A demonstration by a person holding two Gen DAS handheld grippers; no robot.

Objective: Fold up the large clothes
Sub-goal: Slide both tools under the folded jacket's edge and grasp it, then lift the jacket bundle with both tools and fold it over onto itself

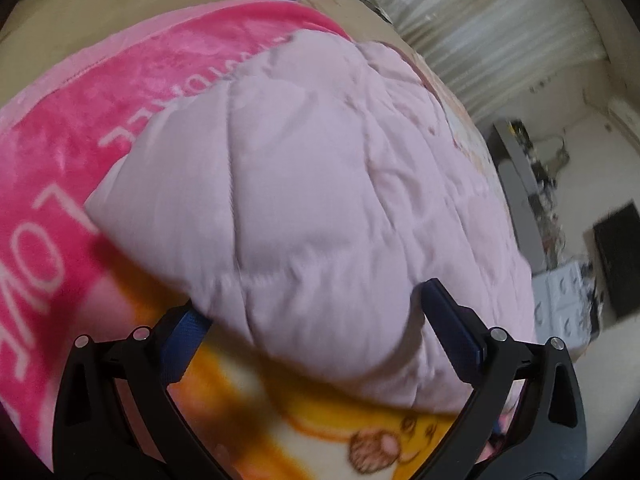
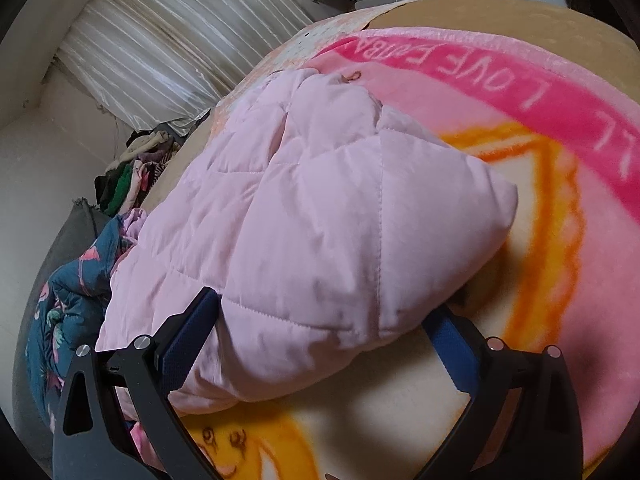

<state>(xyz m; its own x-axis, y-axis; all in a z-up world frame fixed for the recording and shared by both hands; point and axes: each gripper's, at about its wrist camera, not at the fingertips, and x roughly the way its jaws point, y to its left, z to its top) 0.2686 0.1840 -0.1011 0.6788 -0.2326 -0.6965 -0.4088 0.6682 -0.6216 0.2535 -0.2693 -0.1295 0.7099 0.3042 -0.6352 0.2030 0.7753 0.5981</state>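
Note:
A pale pink quilted jacket (image 1: 304, 184) lies bunched in a thick folded bundle on a pink and orange blanket (image 1: 52, 152). My left gripper (image 1: 316, 312) is open, its blue-padded fingers either side of the jacket's near edge. In the right wrist view the same jacket (image 2: 312, 216) lies on the blanket (image 2: 560, 184). My right gripper (image 2: 324, 320) is open, its fingers straddling the jacket's near corner. Neither gripper is closed on the cloth.
A tan bedsheet (image 2: 500, 12) shows beyond the blanket. A dark blue floral quilt (image 2: 68, 304) and a heap of clothes (image 2: 132, 172) lie at the bed's left side. Striped curtains (image 2: 168, 40) hang behind. A cluttered grey shelf (image 1: 528, 184) stands right of the bed.

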